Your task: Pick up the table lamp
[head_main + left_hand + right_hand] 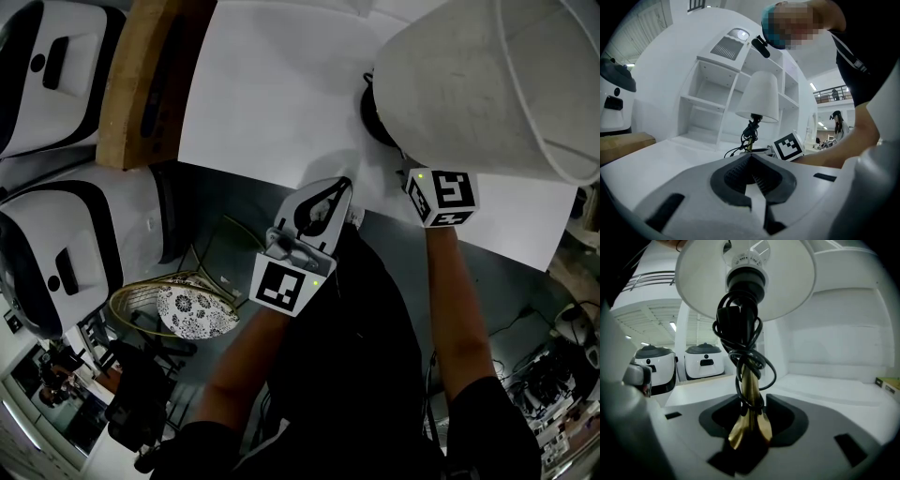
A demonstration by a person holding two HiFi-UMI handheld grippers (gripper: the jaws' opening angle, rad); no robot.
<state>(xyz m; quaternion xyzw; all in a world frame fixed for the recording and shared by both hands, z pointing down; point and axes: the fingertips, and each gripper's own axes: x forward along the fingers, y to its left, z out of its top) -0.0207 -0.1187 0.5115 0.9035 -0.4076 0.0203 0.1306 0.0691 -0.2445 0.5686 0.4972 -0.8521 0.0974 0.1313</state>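
The table lamp has a white shade (478,84) and a dark base (378,111), and it stands on the white table (272,94). Its black cord is wound around its brass stem (749,390). My right gripper (752,404) reaches in under the shade, which hides its tips in the head view. Only its marker cube (441,197) shows there. The stem stands between the right jaws, which are open and close on either side of it. My left gripper (343,186) is shut and empty at the table's near edge. It points toward the lamp (759,98).
White rounded machines (56,70) (66,248) stand at the left beside a wooden board (141,84). A wire basket with a patterned bowl (192,311) sits on the floor. A white shelf unit (717,103) rises behind the lamp. People stand far off at the right (836,123).
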